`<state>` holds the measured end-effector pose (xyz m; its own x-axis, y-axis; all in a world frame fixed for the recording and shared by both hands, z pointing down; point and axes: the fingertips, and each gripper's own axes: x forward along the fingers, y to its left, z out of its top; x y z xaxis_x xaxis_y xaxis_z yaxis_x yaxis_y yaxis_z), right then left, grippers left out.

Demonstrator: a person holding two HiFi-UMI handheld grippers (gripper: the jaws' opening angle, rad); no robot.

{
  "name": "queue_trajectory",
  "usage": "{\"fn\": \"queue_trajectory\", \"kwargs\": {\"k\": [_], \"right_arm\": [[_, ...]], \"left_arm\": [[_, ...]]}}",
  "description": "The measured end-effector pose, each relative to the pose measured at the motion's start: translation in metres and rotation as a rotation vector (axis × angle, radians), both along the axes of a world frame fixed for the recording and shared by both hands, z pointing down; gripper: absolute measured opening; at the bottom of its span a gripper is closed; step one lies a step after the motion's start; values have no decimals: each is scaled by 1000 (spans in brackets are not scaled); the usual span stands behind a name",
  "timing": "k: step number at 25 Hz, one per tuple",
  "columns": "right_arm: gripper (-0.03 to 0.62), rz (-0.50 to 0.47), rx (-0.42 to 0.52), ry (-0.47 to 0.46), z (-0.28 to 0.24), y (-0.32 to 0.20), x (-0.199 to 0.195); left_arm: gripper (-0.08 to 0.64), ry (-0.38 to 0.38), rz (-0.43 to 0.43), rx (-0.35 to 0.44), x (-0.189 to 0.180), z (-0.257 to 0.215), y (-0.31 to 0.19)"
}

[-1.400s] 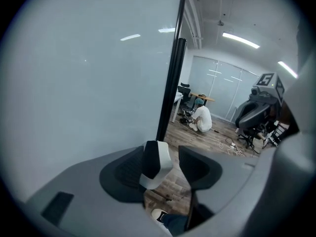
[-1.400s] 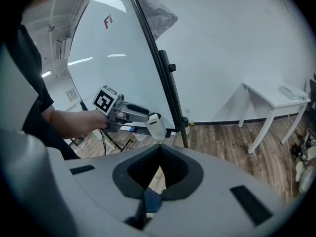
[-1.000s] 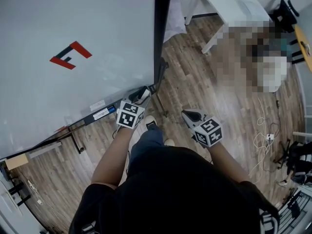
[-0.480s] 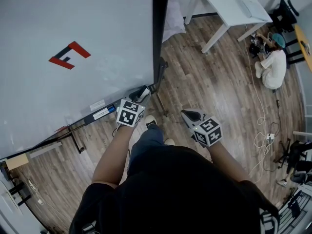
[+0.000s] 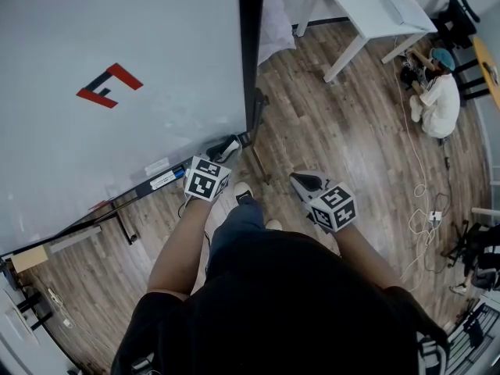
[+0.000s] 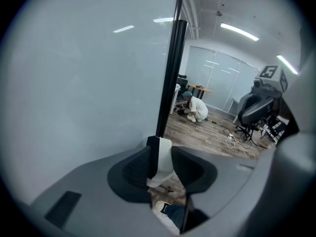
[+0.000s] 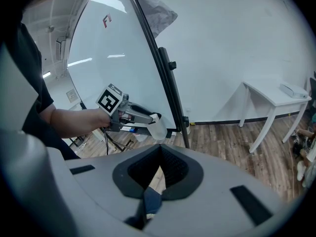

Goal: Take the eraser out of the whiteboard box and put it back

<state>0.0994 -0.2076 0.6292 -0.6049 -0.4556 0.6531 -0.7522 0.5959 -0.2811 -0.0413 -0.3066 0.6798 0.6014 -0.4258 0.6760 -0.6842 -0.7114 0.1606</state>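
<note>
As left claw (image 6: 161, 154) grips eraser (image 6: 163, 160), whiteboard edge (image 6: 173, 73)

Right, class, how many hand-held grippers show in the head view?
2. The left hand-held gripper is at the lower corner of the large white whiteboard, shut on the white block eraser; the right hand-held gripper hangs over the brown wood floor, jaws together, empty.
</note>
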Motion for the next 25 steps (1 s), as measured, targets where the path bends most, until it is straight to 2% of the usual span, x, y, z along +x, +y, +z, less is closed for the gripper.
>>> {"fn": "queue_trajectory", "kwargs": {"k": [14,19,25], "right_arm": [[-5,-21,39,-2,-18,7,-6],[-5,-35,70,-3,-30,12,-7],[-5,-44,97,0,-42,21,-2]], "left_arm": [[140,15,6,54,0,-29,6],[140,57,-29,88,-4,-50,10],[140,63,-45,137,-6,-71,17]]}}
